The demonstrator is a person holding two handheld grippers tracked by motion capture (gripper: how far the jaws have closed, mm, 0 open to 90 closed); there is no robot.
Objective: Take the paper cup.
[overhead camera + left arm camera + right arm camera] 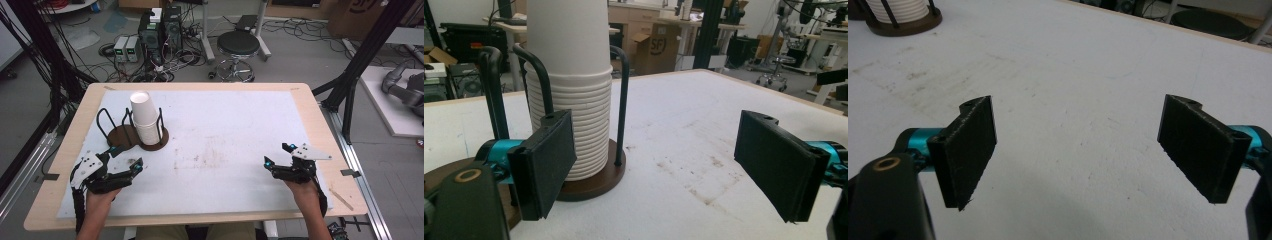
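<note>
A stack of white paper cups stands upright in a dark round holder with black wire posts, on the left far part of the white tabletop. The left hand-held gripper rests on the tabletop just in front of the holder, its jaws spread wide with nothing between them; in the left gripper view the stack of white paper cups rises close ahead, just past one jaw. The right hand-held gripper lies well apart at the right side of the tabletop, jaws likewise wide open and holding nothing, over bare, slightly stained white surface.
</note>
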